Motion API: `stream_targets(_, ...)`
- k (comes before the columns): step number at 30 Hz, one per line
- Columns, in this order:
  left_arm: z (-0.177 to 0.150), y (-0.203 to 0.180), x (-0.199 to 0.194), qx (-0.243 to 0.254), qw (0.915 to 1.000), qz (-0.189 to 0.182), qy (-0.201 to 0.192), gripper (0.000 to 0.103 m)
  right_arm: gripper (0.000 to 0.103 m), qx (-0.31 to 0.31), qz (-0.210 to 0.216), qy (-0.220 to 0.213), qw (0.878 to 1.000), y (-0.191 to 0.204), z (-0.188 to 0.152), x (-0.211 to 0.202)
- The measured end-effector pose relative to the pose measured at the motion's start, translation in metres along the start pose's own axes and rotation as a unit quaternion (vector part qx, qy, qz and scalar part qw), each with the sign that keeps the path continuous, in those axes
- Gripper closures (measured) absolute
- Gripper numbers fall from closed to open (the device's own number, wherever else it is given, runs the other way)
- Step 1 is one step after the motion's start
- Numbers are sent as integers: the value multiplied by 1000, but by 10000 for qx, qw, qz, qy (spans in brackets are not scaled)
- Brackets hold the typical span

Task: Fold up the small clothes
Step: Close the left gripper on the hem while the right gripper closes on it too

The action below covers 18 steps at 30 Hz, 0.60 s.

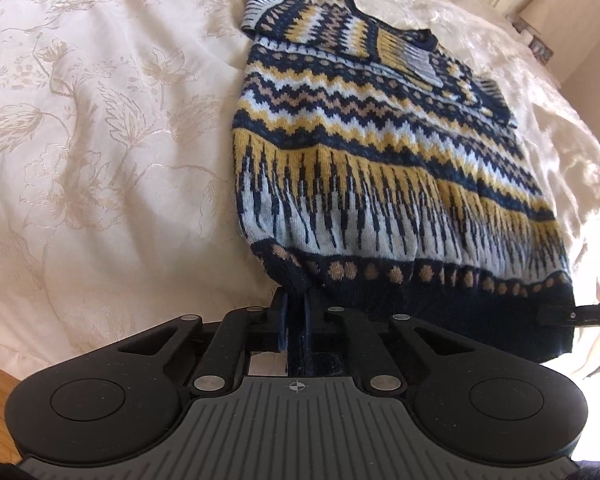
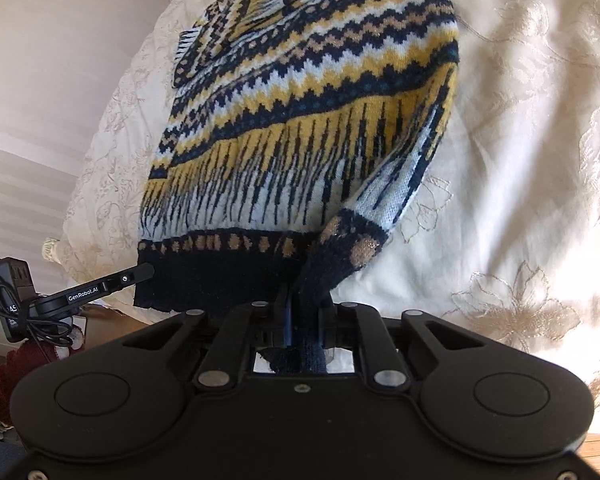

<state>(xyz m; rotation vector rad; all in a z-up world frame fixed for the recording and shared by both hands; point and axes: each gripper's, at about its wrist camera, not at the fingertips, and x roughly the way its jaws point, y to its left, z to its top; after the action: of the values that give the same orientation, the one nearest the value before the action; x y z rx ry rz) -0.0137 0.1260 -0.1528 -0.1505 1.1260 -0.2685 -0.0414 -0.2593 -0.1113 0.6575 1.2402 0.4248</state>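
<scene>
On the cream flowered bedspread (image 1: 100, 120) lies the patterned knitted sweater (image 1: 360, 152), sleeves folded over its chest, and the left gripper (image 1: 296, 304) is clamped on the left corner of its dark hem, while the right gripper (image 2: 304, 304) is closed on the hem's right corner.

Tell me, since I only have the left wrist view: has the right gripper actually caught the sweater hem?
Observer: Yes. The right gripper is shut on the sweater at its navy hem, with the knit bunched between its fingers.
Operator: Anything else waiting to be folded?
Observer: Possibly. A dark red knit item lies off the edge of the bedspread, at the lower left of the right wrist view.
</scene>
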Motion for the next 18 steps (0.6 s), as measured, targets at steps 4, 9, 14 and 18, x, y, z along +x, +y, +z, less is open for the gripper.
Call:
stream_targets(4,11,4,-10,-128,9998,-52,-113,97,89,149,106,-196,9996,2,10,-11)
stream_targets(9,22,12,-3,-349,9993,18,125,97,89,200,64,-213,9996,5,17,-9)
stream_targets(14,11,22,16,-446,9976,101,512,91,89,72,-39,-46,10000,8,16,-1)
stream_targets(18,-3,22,17,-363,9986,-2,393,62,88,67,-76,16,9999,6,15,-1)
